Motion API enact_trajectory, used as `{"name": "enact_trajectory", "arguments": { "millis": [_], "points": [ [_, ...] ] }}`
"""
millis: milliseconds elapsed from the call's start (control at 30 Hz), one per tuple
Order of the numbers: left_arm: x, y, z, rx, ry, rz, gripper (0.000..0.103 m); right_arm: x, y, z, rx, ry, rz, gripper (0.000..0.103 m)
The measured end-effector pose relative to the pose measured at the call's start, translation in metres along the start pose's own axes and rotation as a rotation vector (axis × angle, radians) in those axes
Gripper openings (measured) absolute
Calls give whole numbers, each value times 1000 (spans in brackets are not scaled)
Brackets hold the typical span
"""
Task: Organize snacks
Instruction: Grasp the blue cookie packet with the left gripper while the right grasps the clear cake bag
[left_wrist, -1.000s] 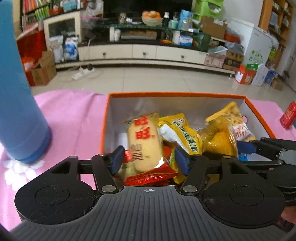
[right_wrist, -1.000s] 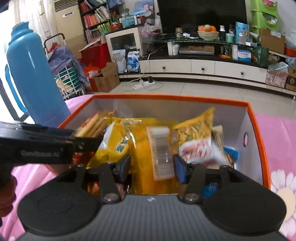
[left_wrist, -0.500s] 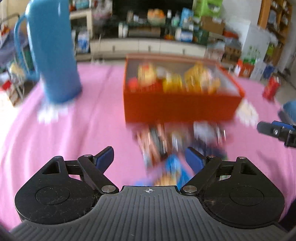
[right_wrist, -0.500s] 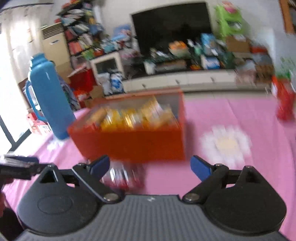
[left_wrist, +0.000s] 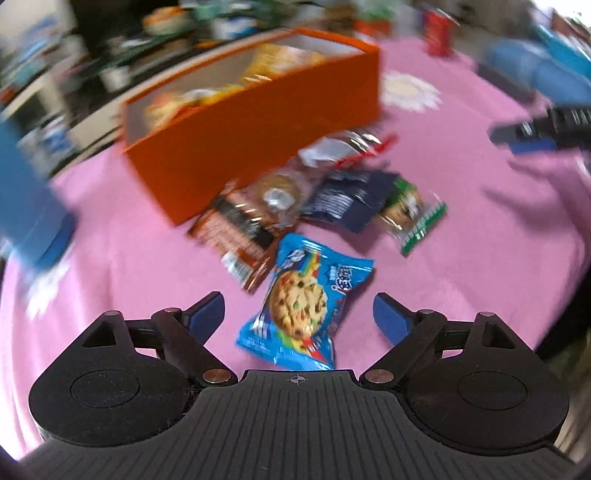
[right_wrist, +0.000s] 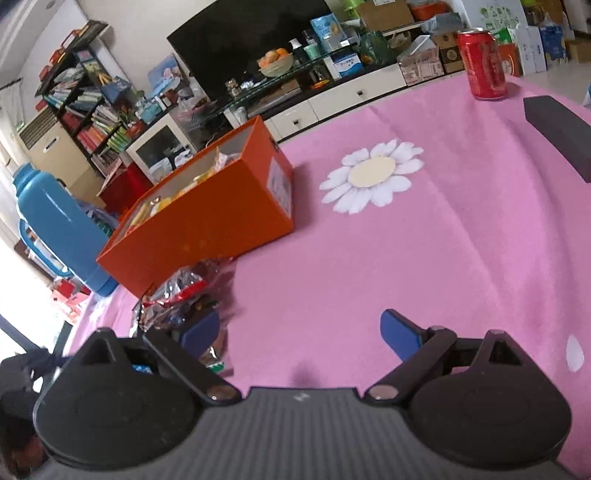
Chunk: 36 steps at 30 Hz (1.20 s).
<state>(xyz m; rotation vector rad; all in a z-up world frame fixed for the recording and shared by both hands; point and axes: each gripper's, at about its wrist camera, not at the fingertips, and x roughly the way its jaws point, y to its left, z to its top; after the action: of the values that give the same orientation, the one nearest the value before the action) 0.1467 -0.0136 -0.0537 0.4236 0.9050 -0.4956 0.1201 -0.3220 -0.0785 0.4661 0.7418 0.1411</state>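
Left claw (left_wrist: 298, 310) spread, empty, blue cookie packet (left_wrist: 303, 295) between fingers; right claw (right_wrist: 300, 326) spread, empty; orange box (left_wrist: 258, 110) at 11 o'clock.

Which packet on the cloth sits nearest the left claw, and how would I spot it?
Find the orange box on the pink cloth; loose packets lie in front of it. Nearest the open left claw lies the bright blue cookie packet, the only one showing a big chocolate-chip cookie.
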Motion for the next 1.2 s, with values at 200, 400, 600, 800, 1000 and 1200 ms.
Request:
{"name": "enact_trajectory", "arguments": {
  "millis": [200, 400, 600, 800, 1000, 1200],
  "points": [
    [34, 11, 6, 67, 102, -158, 35, 4, 2, 1, -40, 20, -16, 93],
    [19, 20, -14, -262, 80, -55, 9, 7, 8, -2, -85, 28, -39, 93],
    [1, 2, -42, -503, 45, 143, 11, 19, 57, 11, -209, 38, 30, 93],
    [-4, 4, -48, -574, 16, 109, 24, 74, 134, 33, -384, 56, 59, 93],
    [-1, 9, -51, -589, -12, 67, 30, 133, 144, 41, -390, 128, 13, 67],
    [-1, 12, -53, -603, -23, 41, 34, 115, 101, 36, -439, 141, -98, 53]
  ]
}}
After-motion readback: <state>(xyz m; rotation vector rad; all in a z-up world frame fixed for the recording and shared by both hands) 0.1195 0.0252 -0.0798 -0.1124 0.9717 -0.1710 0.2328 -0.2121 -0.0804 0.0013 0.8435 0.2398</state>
